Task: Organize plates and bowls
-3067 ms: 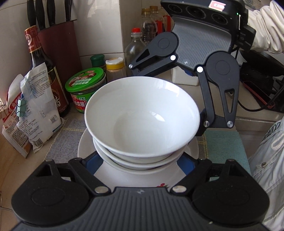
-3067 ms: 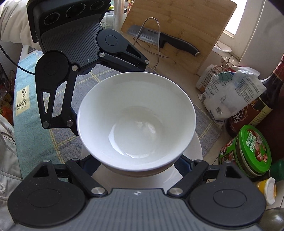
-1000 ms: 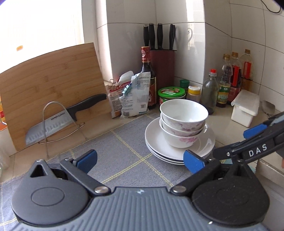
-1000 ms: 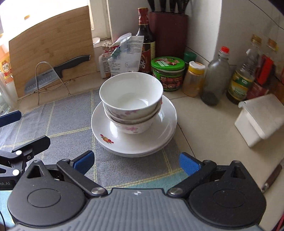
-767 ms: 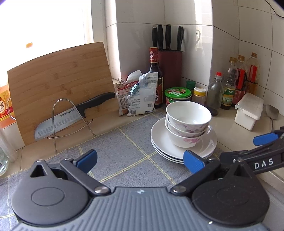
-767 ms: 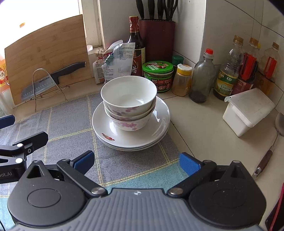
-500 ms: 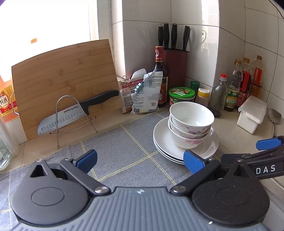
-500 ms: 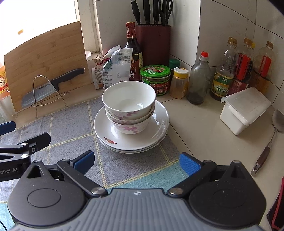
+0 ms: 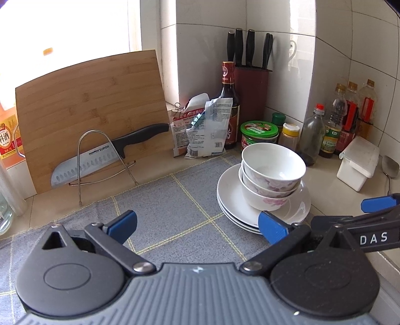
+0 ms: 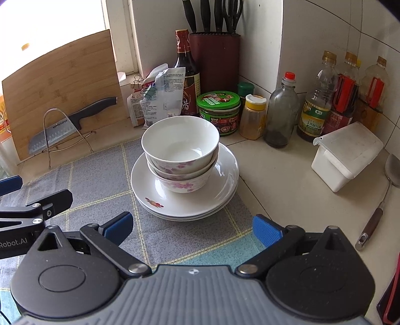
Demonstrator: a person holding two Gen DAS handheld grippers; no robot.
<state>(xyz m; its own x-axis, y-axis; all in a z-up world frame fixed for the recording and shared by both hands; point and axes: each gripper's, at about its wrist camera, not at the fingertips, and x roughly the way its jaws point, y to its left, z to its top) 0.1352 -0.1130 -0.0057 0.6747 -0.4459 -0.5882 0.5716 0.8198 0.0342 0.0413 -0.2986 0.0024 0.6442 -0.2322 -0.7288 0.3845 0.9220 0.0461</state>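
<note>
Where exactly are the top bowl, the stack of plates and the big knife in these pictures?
Top bowl (image 10: 180, 140): right wrist view, on its inner wall.
Plates (image 10: 225, 172): right wrist view, on the bare rim of the top plate.
Knife (image 9: 85, 165): left wrist view, on the blade, resting in the wire stand.

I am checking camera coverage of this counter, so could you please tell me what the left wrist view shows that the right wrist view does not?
Only the left wrist view shows the clear bottle at the far left edge. Only the right wrist view shows the spatula's wooden handle and the scissors in the knife block. Both show the nested bowls on the stacked plates, the cutting board, the knife, and both open grippers, left and right.
</note>
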